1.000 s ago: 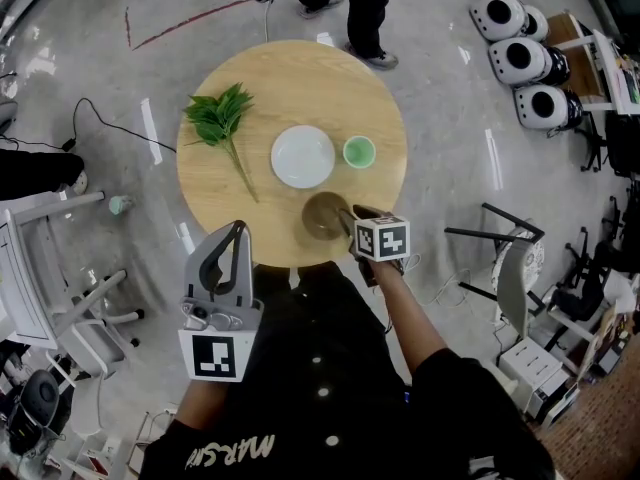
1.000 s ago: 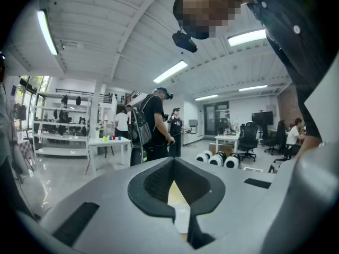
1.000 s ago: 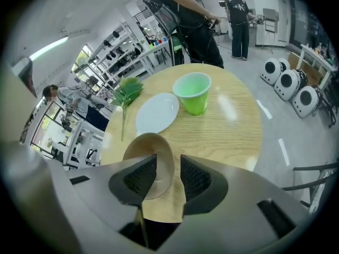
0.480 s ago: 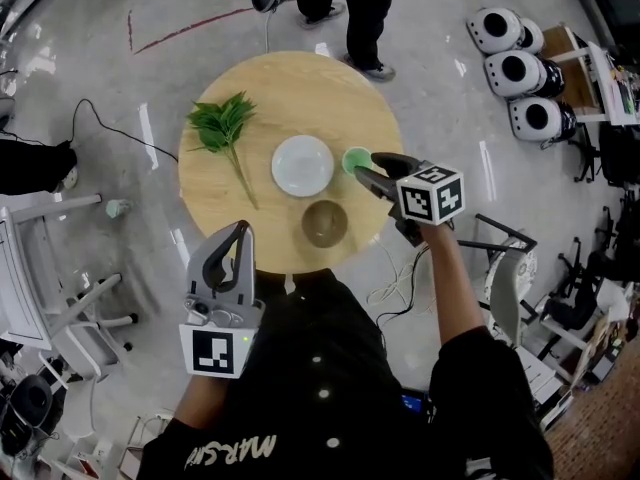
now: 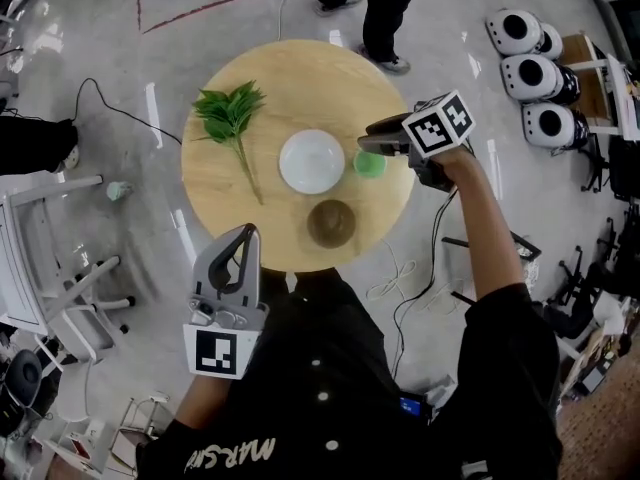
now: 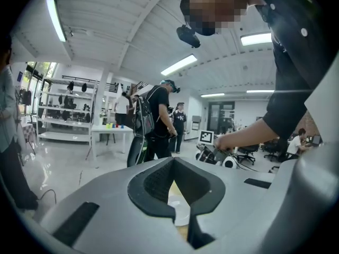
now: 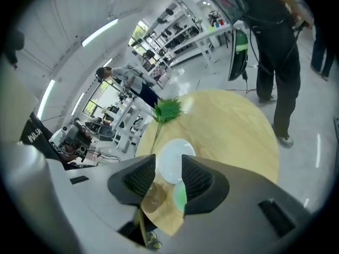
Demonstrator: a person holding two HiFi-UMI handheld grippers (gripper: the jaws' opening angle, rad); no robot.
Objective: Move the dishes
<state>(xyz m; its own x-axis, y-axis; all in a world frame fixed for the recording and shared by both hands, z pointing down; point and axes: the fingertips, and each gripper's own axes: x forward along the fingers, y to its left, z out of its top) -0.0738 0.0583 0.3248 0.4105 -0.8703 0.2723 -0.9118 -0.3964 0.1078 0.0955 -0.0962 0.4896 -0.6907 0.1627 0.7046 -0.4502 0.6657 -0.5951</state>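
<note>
A round wooden table holds a white plate, a small green cup, a brown bowl and a green leafy sprig. My right gripper hovers at the table's right side, open, with its tips just above and beyond the green cup. In the right gripper view the gap between the jaws shows the plate, with the cup beside one pad. My left gripper is held off the table near my body, shut and empty.
A person's legs stand at the table's far edge. White chairs stand on the floor at left. Round white devices and a folded chair are at right. A cable lies on the floor.
My right gripper has left the brown bowl at the table's near edge and swung right and away from me to the green cup. The bowl stays on the table. The left gripper has barely moved.
</note>
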